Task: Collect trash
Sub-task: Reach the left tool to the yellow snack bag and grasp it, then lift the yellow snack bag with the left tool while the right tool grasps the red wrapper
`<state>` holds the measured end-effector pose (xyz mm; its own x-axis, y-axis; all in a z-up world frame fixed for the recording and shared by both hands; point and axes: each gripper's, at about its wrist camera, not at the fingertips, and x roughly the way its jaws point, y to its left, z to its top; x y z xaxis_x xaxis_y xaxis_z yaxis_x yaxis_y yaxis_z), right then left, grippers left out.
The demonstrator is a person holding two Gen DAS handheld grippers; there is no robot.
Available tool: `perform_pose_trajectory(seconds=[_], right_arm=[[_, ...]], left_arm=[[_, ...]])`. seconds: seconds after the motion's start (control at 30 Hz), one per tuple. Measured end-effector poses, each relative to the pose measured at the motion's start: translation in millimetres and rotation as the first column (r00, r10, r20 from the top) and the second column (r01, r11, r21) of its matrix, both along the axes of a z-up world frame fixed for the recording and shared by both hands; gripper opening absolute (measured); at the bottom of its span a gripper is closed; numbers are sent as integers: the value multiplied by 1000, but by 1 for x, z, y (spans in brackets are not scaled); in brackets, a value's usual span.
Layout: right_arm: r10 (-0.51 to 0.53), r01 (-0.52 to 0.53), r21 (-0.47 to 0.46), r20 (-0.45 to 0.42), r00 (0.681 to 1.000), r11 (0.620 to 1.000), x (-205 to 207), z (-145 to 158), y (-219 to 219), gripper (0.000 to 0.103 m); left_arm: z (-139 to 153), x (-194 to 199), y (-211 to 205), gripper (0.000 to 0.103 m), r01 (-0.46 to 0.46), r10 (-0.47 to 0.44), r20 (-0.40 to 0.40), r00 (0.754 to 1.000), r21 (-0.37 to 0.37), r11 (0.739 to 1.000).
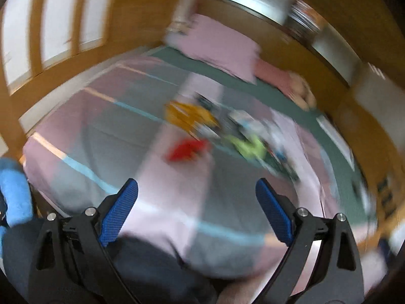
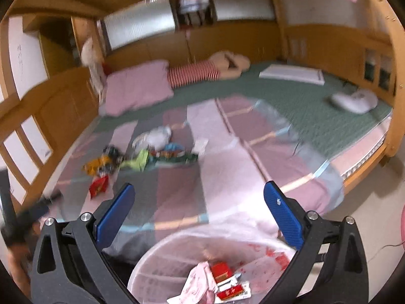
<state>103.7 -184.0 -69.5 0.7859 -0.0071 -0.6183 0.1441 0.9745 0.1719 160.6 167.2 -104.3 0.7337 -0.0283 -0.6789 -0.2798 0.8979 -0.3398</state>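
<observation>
Both grippers, left gripper [image 1: 197, 190] and right gripper [image 2: 198, 195], are hanging wide open and empty, pointing over the bed [image 2: 227, 152] toward the wrappers [image 2: 141, 157].

Glossy wooden bed frame [image 2: 336, 43], soft cloth quilt [image 2: 227, 152], crinkly wrappers [image 2: 141, 159].

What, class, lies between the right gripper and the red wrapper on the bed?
Nothing visible. The right gripper is open over the lined bin, and only bare striped quilt lies between it and the red wrapper at the near edge of the litter.
</observation>
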Motion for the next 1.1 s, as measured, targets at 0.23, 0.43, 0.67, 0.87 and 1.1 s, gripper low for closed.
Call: perform_pose_trajectory(seconds=[0.23,0.43,0.67,0.87,1.1], right_arm=[[15,-18,-35,-90,996,999,22,-28,7,99],[-23,18,-39,-153,988,999,37,-43,-3,99],[-12,4,-40,-204,979,999,63,-55,17,99],[138,-133,38,-202,970,990,110,-53,88,99],[345,-317,136,-302,889,938,207,-96,224,99]], left_arm=[[-26,115,62,94,-74,63,-87,994,-141,987],[-80,207,49,96,27,-65,-182,981,-204,979],[-113,227,62,29,92,-145,-189,971,-265,960],[-52,190,65,26,133,-140,-62,988,-102,986],[-3,128,109,27,38,-36,51,998,-43,998]])
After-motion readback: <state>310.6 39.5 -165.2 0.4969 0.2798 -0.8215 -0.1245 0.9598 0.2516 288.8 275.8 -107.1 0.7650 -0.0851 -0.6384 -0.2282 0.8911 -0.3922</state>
